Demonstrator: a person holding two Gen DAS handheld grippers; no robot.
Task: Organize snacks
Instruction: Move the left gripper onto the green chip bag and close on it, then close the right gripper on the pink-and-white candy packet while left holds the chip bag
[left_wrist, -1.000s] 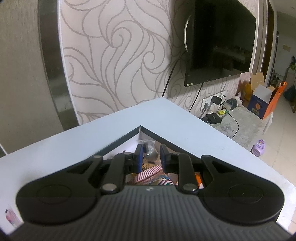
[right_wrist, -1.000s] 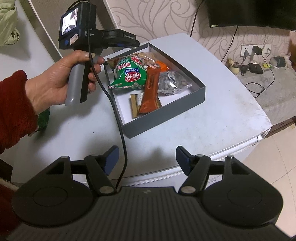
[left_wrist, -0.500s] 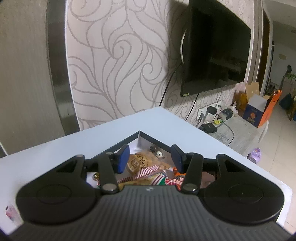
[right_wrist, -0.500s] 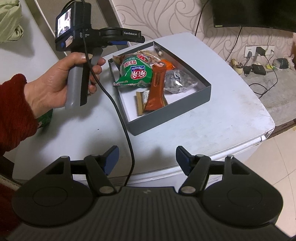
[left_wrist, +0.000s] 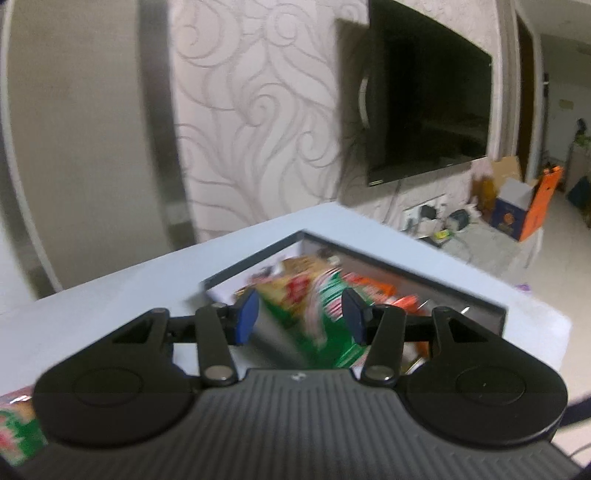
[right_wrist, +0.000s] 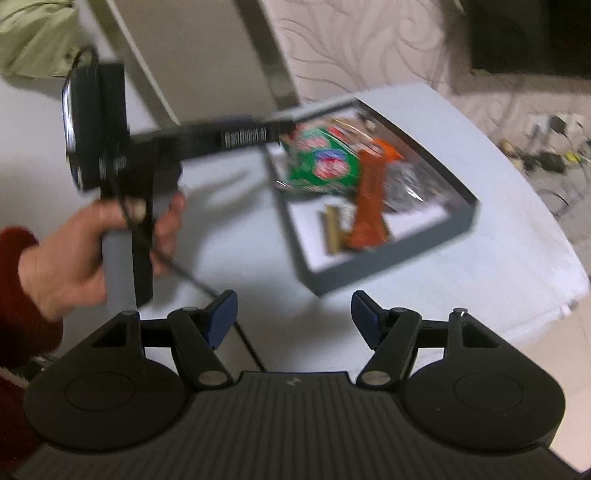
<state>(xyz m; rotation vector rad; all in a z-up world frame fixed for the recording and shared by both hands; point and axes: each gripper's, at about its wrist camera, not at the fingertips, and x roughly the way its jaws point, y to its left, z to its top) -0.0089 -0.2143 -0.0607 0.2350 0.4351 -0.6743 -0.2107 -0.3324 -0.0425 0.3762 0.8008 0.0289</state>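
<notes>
A dark grey box (right_wrist: 388, 266) with a white floor sits on the pale table (right_wrist: 480, 295). In it lie a green snack bag (right_wrist: 321, 166), an orange-brown bar (right_wrist: 369, 199), a small gold bar (right_wrist: 332, 229) and a clear silvery packet (right_wrist: 410, 184). My left gripper (left_wrist: 300, 314) is open just short of the box's near rim (left_wrist: 406, 273). The green bag (left_wrist: 314, 306) shows beyond its pads, untouched. A hand (right_wrist: 74, 254) in a red sleeve holds that tool. My right gripper (right_wrist: 294, 314) hangs open and empty, nearer than the box.
A black cable (right_wrist: 184, 269) trails from the left tool across the table. Another green and red packet (left_wrist: 14, 424) lies at the table's near left. A wall-mounted TV (left_wrist: 424, 110) and patterned wall stand behind; the table edge drops to the floor on the right.
The left jaws went from almost shut to open, and the left tool drew back from over the box toward its near-left side. The right view has shifted only slightly.
</notes>
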